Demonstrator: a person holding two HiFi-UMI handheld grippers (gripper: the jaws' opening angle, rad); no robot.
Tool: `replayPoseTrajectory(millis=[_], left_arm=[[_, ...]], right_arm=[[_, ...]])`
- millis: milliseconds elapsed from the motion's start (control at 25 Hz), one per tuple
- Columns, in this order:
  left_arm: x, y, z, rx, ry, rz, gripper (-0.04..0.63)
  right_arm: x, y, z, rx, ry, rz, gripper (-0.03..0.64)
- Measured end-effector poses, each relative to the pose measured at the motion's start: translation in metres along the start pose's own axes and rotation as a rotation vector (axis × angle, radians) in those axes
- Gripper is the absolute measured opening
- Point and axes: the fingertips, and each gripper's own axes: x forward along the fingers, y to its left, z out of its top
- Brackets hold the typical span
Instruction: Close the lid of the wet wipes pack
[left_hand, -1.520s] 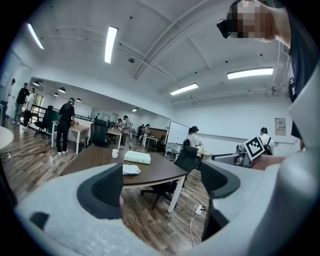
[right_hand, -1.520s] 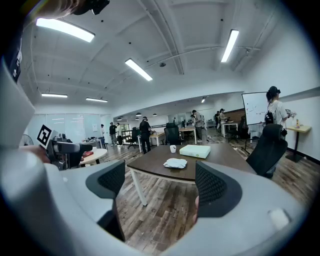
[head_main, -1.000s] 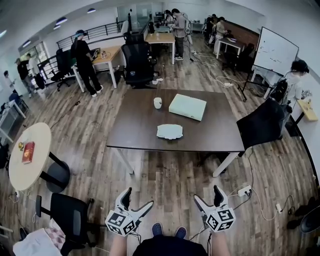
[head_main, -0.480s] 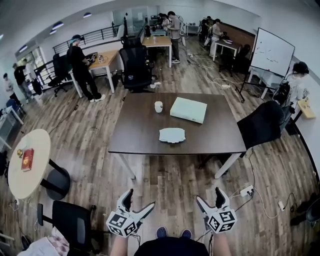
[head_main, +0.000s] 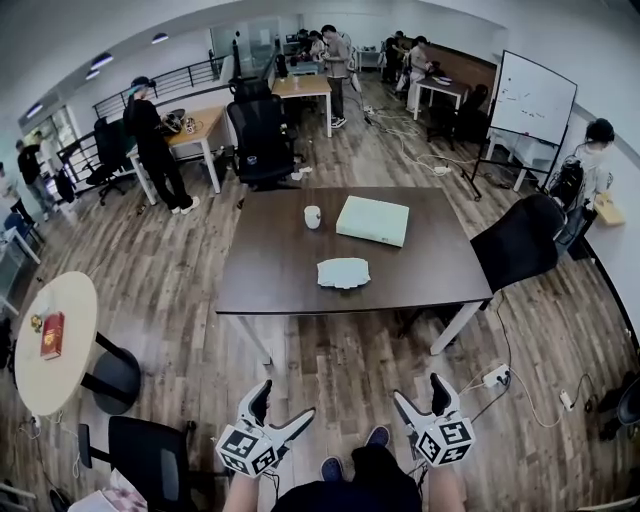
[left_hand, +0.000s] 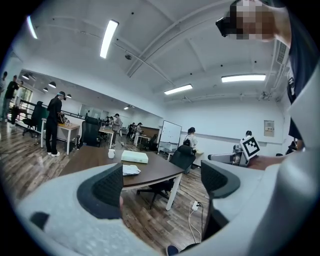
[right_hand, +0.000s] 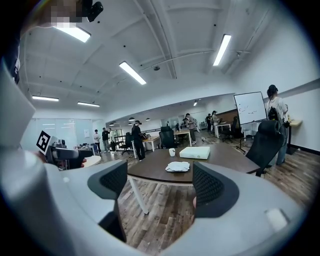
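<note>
The wet wipes pack (head_main: 343, 272) is a pale flat packet lying near the front edge of the dark table (head_main: 270, 280). It also shows far off in the left gripper view (left_hand: 131, 170) and the right gripper view (right_hand: 178, 166). Both grippers hang low in front of the person, well short of the table. The left gripper (head_main: 285, 400) (left_hand: 160, 182) is open and empty. The right gripper (head_main: 417, 388) (right_hand: 160, 182) has its jaws closing, still apart, with nothing between them.
A white box (head_main: 373, 219) and a white cup (head_main: 313, 216) sit further back on the table. A black chair (head_main: 520, 255) stands at its right end. A round table (head_main: 50, 340) and another chair (head_main: 150, 455) are at left, and a power strip with cables (head_main: 493, 377) lies on the floor. People stand at desks beyond.
The person has stepped a little toward the table, one leg now forward. Both grippers went along, staying low in view. The right jaws look slightly narrower.
</note>
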Motion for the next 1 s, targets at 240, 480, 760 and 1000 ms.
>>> replayPoseTrajectory(millis=[240,480,760,1000], left_arm=[[0.010,0.008,0.006,0.008,-0.015,0.009,0.474],[0.030,0.024,0.006,0.009,-0.009,0.018,0.474],[0.059,0.035,0.012,0.014,-0.006,0.025,0.474],[0.087,0.051,0.019,0.015,-0.012,0.031,0.474]], right_arm=[[0.016,-0.010,0.000,0.029,-0.006,0.012,0.416],[0.042,-0.023,0.001,-0.006,0.006,0.014,0.412],[0.066,-0.041,0.003,-0.005,0.016,0.020,0.408],[0.087,-0.057,0.013,0.009,0.009,0.032,0.408]])
